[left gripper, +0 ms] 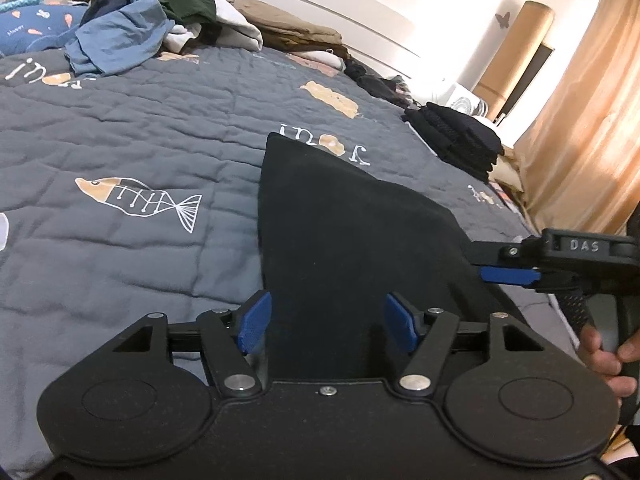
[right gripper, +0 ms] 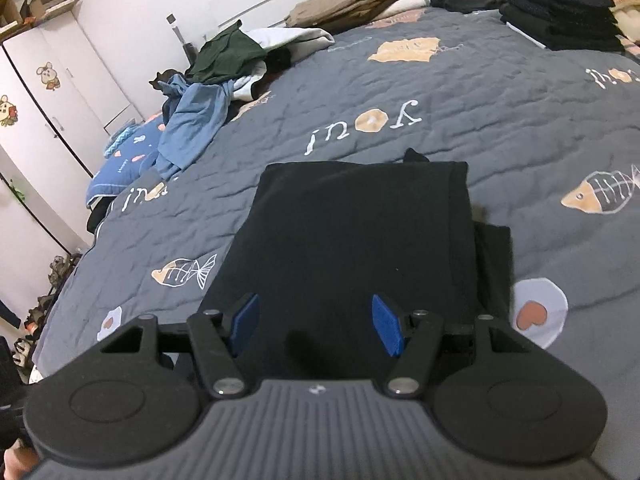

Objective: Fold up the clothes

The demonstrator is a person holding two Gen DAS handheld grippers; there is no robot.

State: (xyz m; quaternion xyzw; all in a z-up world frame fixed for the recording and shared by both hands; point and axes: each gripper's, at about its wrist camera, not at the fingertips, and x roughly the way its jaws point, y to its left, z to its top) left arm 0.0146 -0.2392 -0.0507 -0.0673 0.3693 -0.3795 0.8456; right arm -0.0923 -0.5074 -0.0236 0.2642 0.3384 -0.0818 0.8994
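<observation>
A folded black garment [right gripper: 352,240] lies flat on the grey quilt [right gripper: 500,92], in the lower middle of both frames. The left gripper [left gripper: 328,326] and the right gripper [right gripper: 316,328] stand over its near edge, their fingers apart and gripping nothing.

The near end of the black folded garment [left gripper: 344,248] is hidden behind the left gripper [left gripper: 328,324]. The hand [left gripper: 612,356] on the other tool is cut off by the picture's edge. The wardrobe [right gripper: 48,92] stickers are too small to make out.
</observation>
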